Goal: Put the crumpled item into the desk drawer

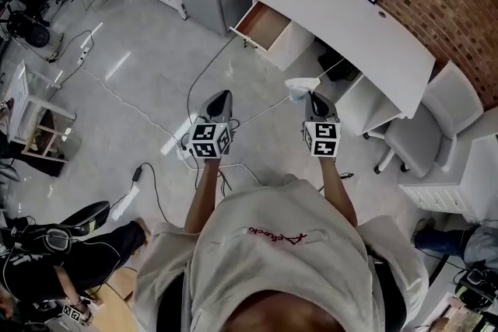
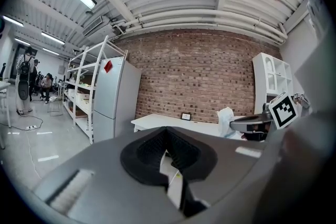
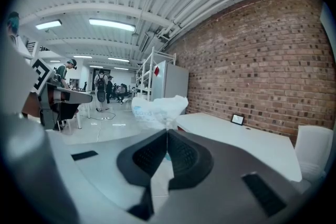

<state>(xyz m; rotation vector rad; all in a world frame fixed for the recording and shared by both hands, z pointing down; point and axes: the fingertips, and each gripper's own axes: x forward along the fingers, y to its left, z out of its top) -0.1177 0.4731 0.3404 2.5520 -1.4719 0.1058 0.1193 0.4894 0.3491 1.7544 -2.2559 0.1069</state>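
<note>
Both grippers are held out side by side. The right gripper point(image 1: 314, 96) has its jaws pinched on the crumpled wad point(image 1: 299, 87), which sticks out past the tips. The left gripper point(image 1: 221, 96) is closed, nothing in it. The drawer point(image 1: 261, 25) stands open ahead of both, in the desk point(image 1: 350, 27).

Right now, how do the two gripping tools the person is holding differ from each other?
The right gripper is clamped on the crumpled white item; the left gripper has its jaws together on nothing. In the head view the right gripper is nearer the white desk, the left gripper over the floor. Both are grey, carry a marker cube and point forward.
</note>
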